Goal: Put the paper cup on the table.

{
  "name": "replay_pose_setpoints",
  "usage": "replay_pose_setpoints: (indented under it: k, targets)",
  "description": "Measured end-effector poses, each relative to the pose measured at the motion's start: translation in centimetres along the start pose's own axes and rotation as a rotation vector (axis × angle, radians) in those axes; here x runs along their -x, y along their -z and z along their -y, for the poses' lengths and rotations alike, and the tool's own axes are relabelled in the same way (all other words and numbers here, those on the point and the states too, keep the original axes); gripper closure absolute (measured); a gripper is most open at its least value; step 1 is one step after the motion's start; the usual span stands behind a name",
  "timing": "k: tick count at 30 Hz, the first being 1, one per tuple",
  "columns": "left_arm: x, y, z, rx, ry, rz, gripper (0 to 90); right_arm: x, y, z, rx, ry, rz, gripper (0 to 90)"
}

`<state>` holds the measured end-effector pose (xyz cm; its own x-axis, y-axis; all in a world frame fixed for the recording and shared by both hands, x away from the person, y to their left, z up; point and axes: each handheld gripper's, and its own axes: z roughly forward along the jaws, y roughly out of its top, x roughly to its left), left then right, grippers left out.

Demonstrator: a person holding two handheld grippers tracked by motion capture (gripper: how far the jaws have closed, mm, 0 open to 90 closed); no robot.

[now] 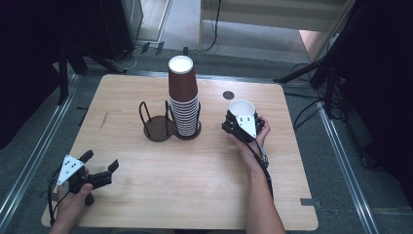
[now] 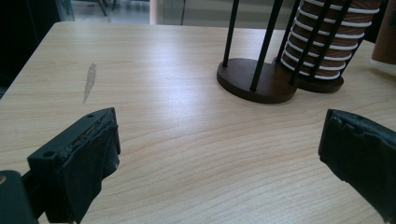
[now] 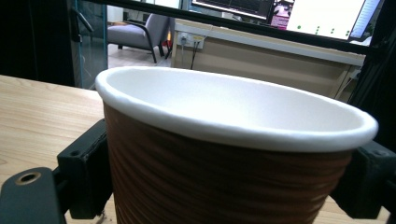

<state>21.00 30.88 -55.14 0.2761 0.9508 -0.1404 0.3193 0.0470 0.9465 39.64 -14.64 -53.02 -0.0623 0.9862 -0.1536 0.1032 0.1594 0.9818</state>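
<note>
I have a brown paper cup (image 3: pixel 224 158) pinched in my right gripper (image 1: pixel 242 122), upright on the table (image 1: pixel 195 195) to the right of the cup stack (image 1: pixel 184 100), well apart from it. My jaws sit on opposite sides of its ribbed wall, just under the white rolled rim. I judge it very light and easily crushed: the wall is thin and will buckle if I squeeze hard, while the ribs give decent grip. The rim is its stiffest part, so holding close beneath it seems best. My left gripper (image 1: pixel 100 170) rests spread and empty, far left and in front of the stack, near the table's edge.
</note>
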Motion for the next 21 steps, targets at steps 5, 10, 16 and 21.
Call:
replay_pose_setpoints:
  k: [5, 10, 16, 21]
  targets:
    - [-0.01, 0.00, 0.00, -0.001, -0.001, 0.001, 0.0, 0.08, -0.06, 0.22, -0.011, -0.021, -0.007, 10.6]
    - [0.00, -0.02, -0.01, -0.003, 0.000, 0.001, 0.0, 0.22, -0.06, 0.29, -0.019, -0.037, -0.012, 10.5]
    - [-0.02, -0.02, -0.02, -0.006, 0.002, 0.004, 0.0, 0.28, -0.08, 0.62, -0.034, -0.036, -0.016, 10.3]
    - [0.00, -0.04, -0.02, -0.007, 0.000, 0.005, 0.0, 0.42, -0.03, 0.78, -0.050, -0.059, -0.013, 9.4]
